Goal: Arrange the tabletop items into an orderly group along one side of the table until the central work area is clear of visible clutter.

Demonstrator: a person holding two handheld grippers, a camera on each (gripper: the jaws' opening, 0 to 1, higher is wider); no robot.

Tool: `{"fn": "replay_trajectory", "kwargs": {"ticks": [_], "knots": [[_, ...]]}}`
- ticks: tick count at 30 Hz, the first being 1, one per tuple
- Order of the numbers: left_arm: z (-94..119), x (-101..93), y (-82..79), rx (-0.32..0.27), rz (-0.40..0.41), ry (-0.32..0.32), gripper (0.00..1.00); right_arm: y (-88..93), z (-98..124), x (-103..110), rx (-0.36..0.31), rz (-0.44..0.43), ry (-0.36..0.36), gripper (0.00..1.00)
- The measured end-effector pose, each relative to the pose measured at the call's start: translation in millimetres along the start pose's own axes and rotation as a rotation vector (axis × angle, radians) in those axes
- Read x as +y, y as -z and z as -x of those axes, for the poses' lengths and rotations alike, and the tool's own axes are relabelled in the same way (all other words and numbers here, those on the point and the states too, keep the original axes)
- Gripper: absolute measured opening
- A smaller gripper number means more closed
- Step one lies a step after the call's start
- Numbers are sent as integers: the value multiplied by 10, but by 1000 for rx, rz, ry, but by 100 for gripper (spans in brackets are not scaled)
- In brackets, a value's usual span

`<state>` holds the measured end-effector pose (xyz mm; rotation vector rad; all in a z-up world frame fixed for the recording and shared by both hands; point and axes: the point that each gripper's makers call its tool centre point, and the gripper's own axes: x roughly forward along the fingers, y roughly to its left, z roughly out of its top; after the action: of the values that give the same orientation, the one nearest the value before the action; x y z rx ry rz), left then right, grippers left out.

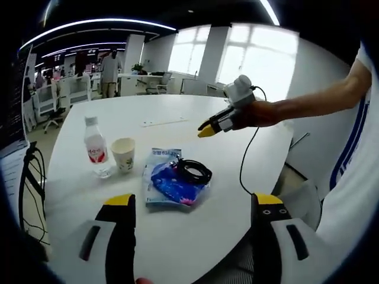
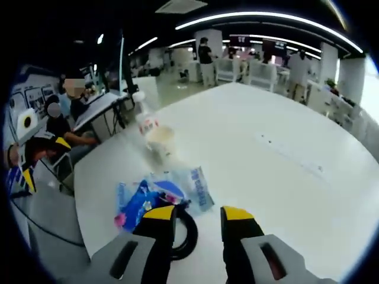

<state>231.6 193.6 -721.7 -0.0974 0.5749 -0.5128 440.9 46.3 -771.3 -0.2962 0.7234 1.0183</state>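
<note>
Left gripper view – bottle (image 1: 96, 152) label red, writing unreadable; both grippers' jaws apart, empty.

Right gripper (image 2: 198, 216) jaws apart, over black cable coil (image 2: 185, 234) beside blue packet (image 2: 160, 195). Bottle (image 2: 144, 121) & cup (image 2: 161, 141) behind, blurry, prob. touching. White table (image 2: 284, 177).

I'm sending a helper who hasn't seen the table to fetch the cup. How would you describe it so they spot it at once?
On the white table, look at the small cluster of items. The paper cup stands upright between the water bottle and the blue plastic packet. It is the only open-topped, pale item there.
</note>
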Motion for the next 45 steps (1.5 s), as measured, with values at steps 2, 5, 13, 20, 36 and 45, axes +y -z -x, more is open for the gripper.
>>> {"fn": "replay_trajectory", "kwargs": {"ticks": [2, 5, 13, 20, 36, 45], "knots": [[-42, -30, -15, 2, 3, 6, 80, 60, 80, -53, -3, -9, 11, 29], [-110, -73, -31, 6, 0, 15, 80, 160, 204, -98, -9, -25, 27, 30], [-263, -121, -63, 22, -14, 34, 79, 378, 500, -303, -16, -63, 63, 32], [-408, -209, -119, 30, -26, 46, 79, 613, 831, -475, -37, -89, 98, 36], [-548, -296, -143, 40, -4, 39, 79, 1036, 1448, -519, -115, -164, 123, 58], [-665, -344, -120, 49, 7, 42, 78, 1208, 1686, -395, -136, -177, 121, 74]]}}
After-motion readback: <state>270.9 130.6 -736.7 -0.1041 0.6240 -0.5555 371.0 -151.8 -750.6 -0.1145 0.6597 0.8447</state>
